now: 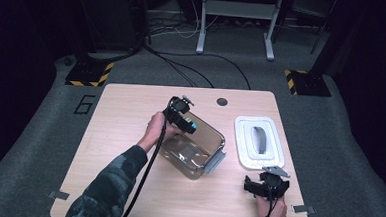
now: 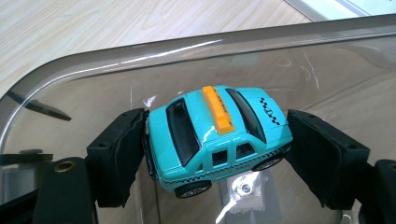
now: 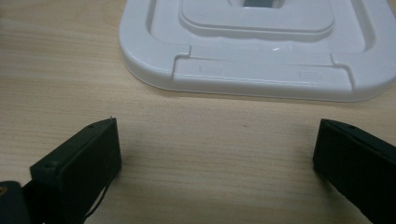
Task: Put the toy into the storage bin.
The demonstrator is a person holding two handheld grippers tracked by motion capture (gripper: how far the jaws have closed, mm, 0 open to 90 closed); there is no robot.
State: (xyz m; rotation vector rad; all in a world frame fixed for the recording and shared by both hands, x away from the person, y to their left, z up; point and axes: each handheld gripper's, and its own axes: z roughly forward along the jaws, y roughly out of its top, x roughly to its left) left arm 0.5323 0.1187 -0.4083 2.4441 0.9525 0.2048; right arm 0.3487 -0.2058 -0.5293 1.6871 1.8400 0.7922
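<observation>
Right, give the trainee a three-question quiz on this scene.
1. True or false: the left gripper is shut on the toy taxi.
2. Where does the lid lie? A) on the box B) on the table beside the box C) on the floor
3. Fill in: the right gripper has its fingers ____ over bare table.

Key: 1 true. 2 B; the clear box stands uncovered. 3 open.
</observation>
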